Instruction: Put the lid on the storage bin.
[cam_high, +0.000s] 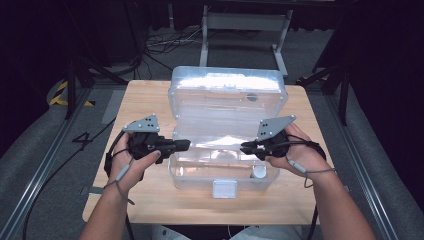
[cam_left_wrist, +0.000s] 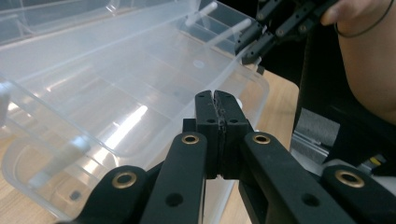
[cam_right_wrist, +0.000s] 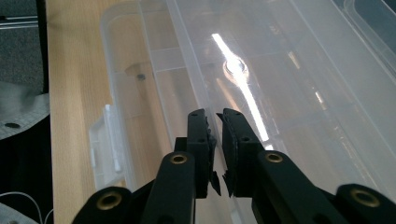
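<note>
Clear plastic box (cam_high: 227, 107) open at centre of wooden table (cam_high: 145, 102), lid tipped back, one claw at each end.

Left claw (cam_high: 186, 144) held at left rim of box tray, pads pressed together with nothing between, as seen in left gripper view (cam_left_wrist: 215, 95). Right claw (cam_high: 245, 147) held at right rim, tips over tray; in right gripper view (cam_right_wrist: 213, 114) pads stood a narrow slit apart, nothing visibly clamped. White latch (cam_high: 224, 189) at front wall, facing near table edge. Small white cylinder (cam_high: 258, 172) inside front right corner of tray. Box otherwise see-through, dividers faintly visible.
</note>
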